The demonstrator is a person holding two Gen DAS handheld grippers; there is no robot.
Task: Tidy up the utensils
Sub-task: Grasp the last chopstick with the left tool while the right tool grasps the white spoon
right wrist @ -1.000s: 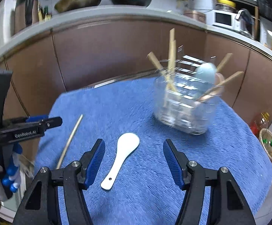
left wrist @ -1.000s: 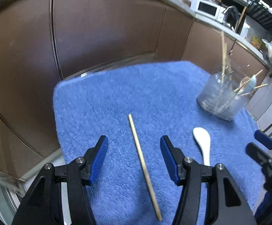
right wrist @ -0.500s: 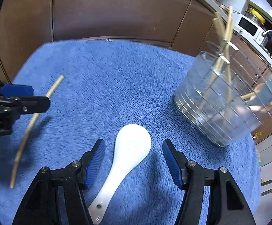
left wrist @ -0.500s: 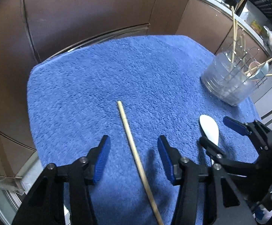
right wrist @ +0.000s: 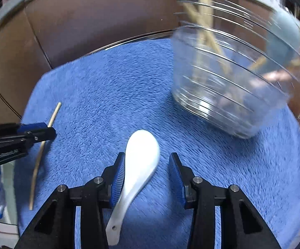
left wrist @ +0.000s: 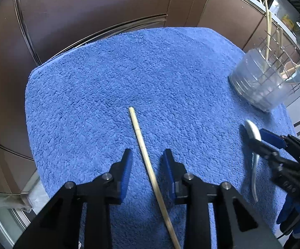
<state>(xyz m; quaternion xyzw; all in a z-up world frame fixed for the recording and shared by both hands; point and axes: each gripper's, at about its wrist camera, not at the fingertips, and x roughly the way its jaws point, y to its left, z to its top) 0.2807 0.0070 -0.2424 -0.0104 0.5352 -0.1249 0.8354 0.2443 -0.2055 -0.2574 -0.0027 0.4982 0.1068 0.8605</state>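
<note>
Left claw (left wrist: 146, 159) spread, straddling a single wooden chopstick (left wrist: 144, 153) that lies flat on the blue towel (left wrist: 100, 87) covering the tabletop — blue pads either side of the stick, not touching it. Stick looks light, stiff, thin and round; likely to roll or sink into the pile, so best pinched near mid-length, pads square across it, pressing down into the nap. Further right, right claw (right wrist: 146, 171) also spread, over a white ceramic spoon (right wrist: 139, 161); left pad sits just beside or against the bowl's edge — cannot tell which — right pad apart. Spoon reads glossy, hard, probably slippery and chippable; the narrowing neck between bowl and handle seems the surest hold, not the wide bowl. Far right stands the clear utensil holder (right wrist: 228, 89), blurred, with chopsticks and spoons already upright in it; both loose pieces lie well apart from it.
</note>
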